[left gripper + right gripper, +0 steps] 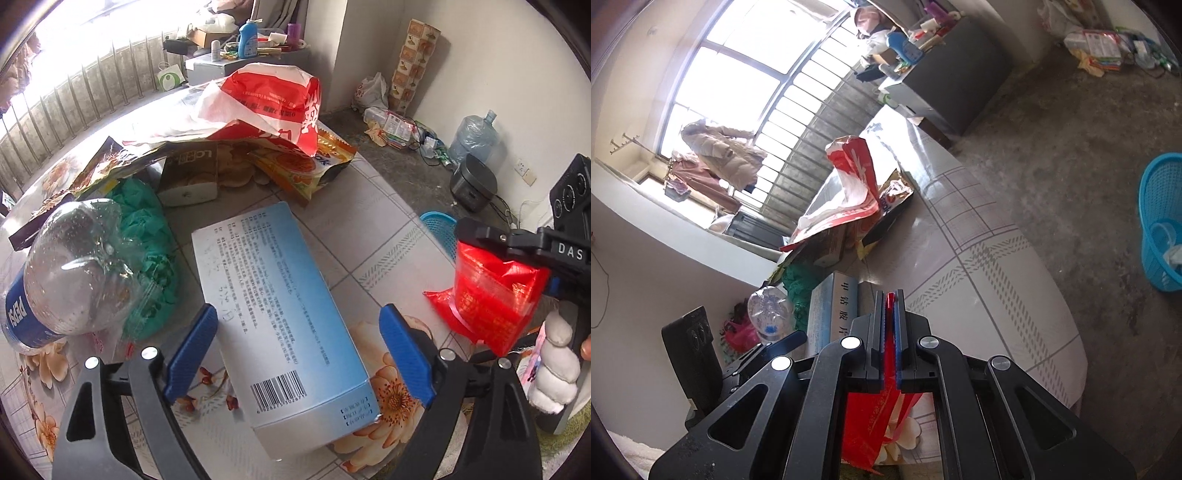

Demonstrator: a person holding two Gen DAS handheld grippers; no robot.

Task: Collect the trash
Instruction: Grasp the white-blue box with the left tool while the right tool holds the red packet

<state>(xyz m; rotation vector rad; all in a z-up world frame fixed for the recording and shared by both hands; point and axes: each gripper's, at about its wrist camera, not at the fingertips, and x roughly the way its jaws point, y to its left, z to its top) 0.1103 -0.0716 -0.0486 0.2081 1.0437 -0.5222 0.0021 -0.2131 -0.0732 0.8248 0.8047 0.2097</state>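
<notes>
A long blue-and-white carton [280,317] lies flat on the flowered tablecloth [391,236]. My left gripper [299,314] stands open astride the carton's near half, with one blue pad on each side. The left pad is close to the carton's edge, and the right pad stands clear of it. My right gripper [891,299] is shut on a red plastic bag [868,424], which hangs below the jaws. In the left wrist view that same red plastic bag [491,299] dangles over the table's right edge, with a white-gloved hand [557,365] on the handle.
An empty Pepsi bottle [74,273] and a crumpled green bag [147,236] lie left of the carton. Behind it are a brown box [192,177], an orange snack packet [310,166] and a red-and-white sack [266,103]. A blue basket [1160,221] stands on the floor beyond the table's edge.
</notes>
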